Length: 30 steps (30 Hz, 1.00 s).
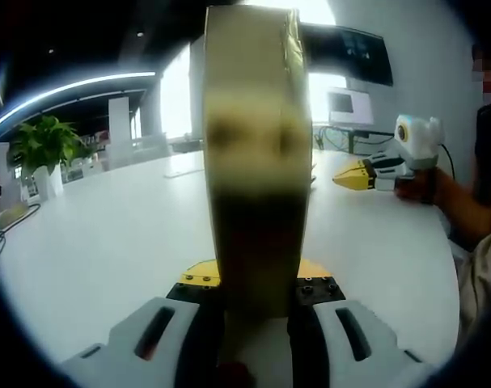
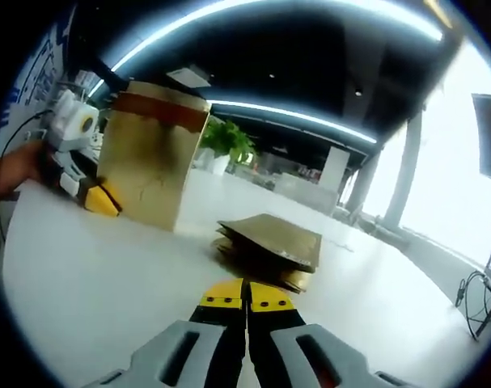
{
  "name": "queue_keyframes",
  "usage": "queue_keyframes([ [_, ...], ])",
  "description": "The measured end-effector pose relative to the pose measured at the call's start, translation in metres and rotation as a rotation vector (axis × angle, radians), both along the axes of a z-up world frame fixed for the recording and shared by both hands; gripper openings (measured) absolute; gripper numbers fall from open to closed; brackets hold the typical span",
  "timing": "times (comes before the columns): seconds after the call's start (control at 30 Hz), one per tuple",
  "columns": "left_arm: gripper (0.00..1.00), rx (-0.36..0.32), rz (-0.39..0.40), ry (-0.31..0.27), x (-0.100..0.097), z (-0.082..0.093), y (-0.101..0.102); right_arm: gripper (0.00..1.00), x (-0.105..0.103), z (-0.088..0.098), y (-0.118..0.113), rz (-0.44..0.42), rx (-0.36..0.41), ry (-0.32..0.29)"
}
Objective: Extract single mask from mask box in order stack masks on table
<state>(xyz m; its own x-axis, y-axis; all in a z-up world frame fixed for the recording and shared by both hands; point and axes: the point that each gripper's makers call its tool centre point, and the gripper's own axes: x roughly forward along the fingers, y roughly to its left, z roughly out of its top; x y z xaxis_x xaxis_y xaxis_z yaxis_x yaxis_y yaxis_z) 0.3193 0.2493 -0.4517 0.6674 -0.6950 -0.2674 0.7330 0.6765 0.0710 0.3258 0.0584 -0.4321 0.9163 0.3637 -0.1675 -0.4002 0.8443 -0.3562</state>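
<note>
A tall gold mask box (image 1: 257, 145) stands upright on the white table (image 1: 107, 234), with my left gripper (image 1: 257, 283) shut on its lower part. In the right gripper view the same box (image 2: 148, 153) is at the left, with the left gripper's (image 2: 99, 198) yellow tip at its base. A low stack of flat gold mask packets (image 2: 269, 246) lies on the table just ahead of my right gripper (image 2: 247, 295), whose yellow tips are pressed together with nothing visible between them. In the left gripper view the right gripper (image 1: 354, 174) hovers to the right of the box, held by a hand.
A potted plant (image 1: 44, 145) stands at the table's far left edge. A monitor (image 1: 350, 105) and cables sit at the back right. The person's arm (image 1: 463, 210) reaches in from the right. Bare table lies around the stack.
</note>
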Motion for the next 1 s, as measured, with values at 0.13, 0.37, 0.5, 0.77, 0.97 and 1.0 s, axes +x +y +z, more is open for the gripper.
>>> queue_keyframes([
  [0.13, 0.20, -0.001, 0.002, 0.002, 0.0004, -0.0001, 0.0008, 0.00, -0.0002, -0.0007, 0.0004, 0.004, -0.008, 0.000],
  [0.37, 0.20, 0.001, 0.003, -0.002, -0.0001, 0.0003, 0.0010, 0.00, -0.0005, -0.0019, 0.0017, 0.011, -0.020, 0.001],
  [0.5, 0.20, 0.001, 0.003, -0.001, 0.0000, 0.0003, 0.0011, 0.00, -0.0014, -0.0016, 0.0044, 0.020, -0.020, 0.000],
  [0.77, 0.20, 0.002, 0.004, -0.004, 0.0004, 0.0006, 0.0015, 0.00, -0.0026, -0.0007, 0.0055, 0.022, -0.027, -0.006],
  [0.97, 0.20, 0.003, 0.005, -0.006, 0.0010, 0.0005, 0.0022, 0.00, -0.0034, 0.0010, 0.0065, 0.029, -0.022, -0.015],
  [1.0, 0.20, 0.004, 0.005, -0.007, 0.0009, 0.0005, 0.0021, 0.00, -0.0034, 0.0005, 0.0065, 0.029, -0.025, -0.014],
])
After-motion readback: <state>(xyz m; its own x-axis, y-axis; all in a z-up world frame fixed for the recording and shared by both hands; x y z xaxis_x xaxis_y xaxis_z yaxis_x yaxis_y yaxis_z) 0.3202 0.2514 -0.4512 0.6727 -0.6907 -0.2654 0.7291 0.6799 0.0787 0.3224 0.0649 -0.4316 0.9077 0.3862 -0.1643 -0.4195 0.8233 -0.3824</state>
